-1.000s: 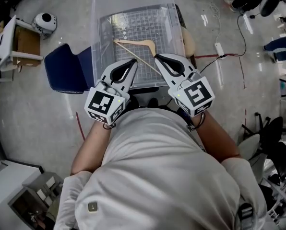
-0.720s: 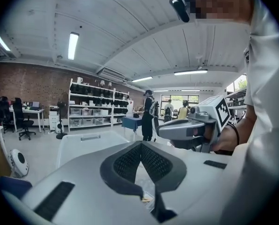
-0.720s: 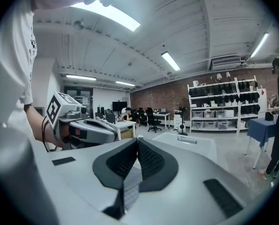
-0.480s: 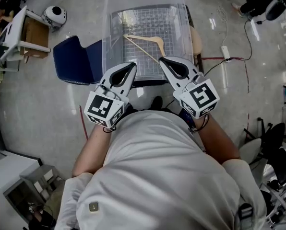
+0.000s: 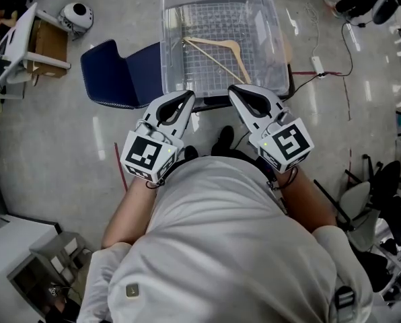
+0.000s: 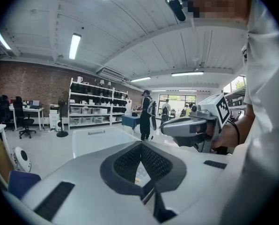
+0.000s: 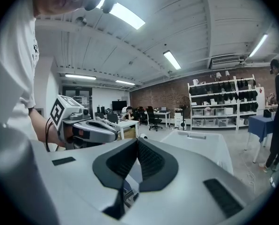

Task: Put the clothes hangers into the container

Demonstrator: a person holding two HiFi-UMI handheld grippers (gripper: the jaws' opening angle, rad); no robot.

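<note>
I hold both jaws clenched on nothing, left gripper (image 5: 188, 94) and right gripper (image 5: 233, 89) mid-frame, just below the container (image 5: 165, 46), where a wooden hanger (image 5: 234, 46) lies at top centre.

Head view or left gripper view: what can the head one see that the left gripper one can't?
Only the head view shows the wooden hanger lying inside the clear container. Only the left gripper view shows the shelves by the brick wall and the ceiling lights. Both show the container, the blue seat beside it, and the right gripper.
</note>
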